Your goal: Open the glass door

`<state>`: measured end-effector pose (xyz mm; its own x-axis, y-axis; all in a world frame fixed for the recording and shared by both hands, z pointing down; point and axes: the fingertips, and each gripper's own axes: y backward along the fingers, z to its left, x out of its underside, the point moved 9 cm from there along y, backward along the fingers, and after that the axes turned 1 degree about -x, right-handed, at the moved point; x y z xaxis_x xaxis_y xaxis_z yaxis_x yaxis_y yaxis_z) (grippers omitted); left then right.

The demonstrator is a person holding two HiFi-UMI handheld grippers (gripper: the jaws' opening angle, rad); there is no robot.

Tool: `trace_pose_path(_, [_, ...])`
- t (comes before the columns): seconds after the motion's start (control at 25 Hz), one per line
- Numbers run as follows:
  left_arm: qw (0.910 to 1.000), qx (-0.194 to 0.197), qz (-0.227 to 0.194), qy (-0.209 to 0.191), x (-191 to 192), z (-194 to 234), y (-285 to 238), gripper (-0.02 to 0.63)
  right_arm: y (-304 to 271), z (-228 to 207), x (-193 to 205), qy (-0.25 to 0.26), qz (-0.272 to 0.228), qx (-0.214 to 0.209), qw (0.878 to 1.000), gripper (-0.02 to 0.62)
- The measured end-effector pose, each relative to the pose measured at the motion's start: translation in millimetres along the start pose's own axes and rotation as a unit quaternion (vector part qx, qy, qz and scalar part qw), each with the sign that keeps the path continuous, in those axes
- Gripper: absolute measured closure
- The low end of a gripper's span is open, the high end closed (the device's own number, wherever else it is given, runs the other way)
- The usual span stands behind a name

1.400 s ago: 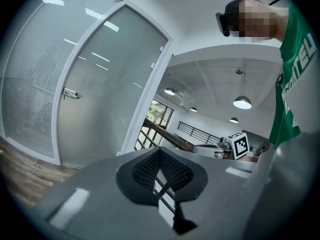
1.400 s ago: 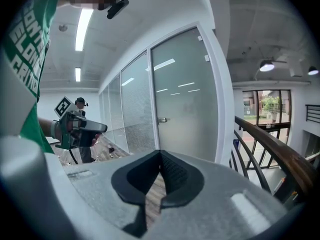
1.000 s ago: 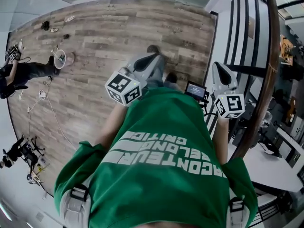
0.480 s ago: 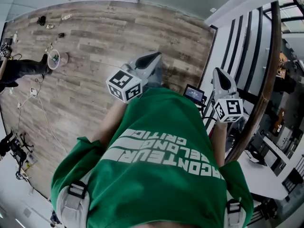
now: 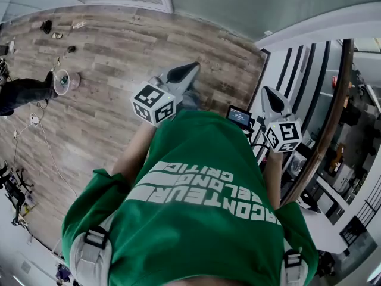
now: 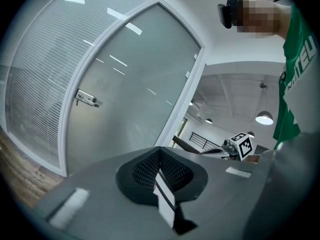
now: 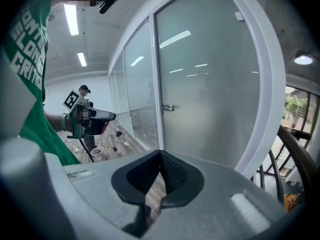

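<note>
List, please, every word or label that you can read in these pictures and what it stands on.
"ACONTEUR": top line of white print on the green shirt, its start hidden.
"BELONG": second line, same shirt.
"CRITIC": third line, same shirt.
Small screen: too small to read.
Marker cubes: square patterns only, no letters.

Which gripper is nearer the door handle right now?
Left, it seems. The left gripper points just right of the door handle; the right gripper sits farther right and back.
</note>
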<state>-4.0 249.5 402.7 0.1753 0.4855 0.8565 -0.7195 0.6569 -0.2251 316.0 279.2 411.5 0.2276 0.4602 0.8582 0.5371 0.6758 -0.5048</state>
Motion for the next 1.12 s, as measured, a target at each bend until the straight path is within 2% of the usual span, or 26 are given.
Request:
trace_pose_path(0.28, [0.9993, -0.028, -0.018, 0.015, -28, 59, -4, 0.591, -71, 5, -13, 0.001, 0.021, -0.067, 0.998, 0.603])
trace_pose_path(0.52, [0.9973, -0.063, -0.017, 0.035, -31, 84, -3, 0.591, -109, -3, -27, 0.001, 0.046, -0.087, 0.995, 0.603])
trace_pose_path(0.68, [0.9959, -0.081, -0.017, 0.036, -31, 97, -19, 0.591, -138, -28, -33, 0.007, 0.044, -0.104, 0.994, 0.603])
trace_pose_path(0.88, [0.9924, -0.115, -0.029, 0.035, -52, 118, -47, 0.591, -183, -62, -56, 0.03, 0.038, -0.133, 0.99, 0.603])
trace_pose_path(1.12, [0.9912, -0.129, -0.023, 0.02, -83, 142, -111, 0.591, -234, -123, -94, 0.038, 0.008, -0.145, 0.989, 0.603])
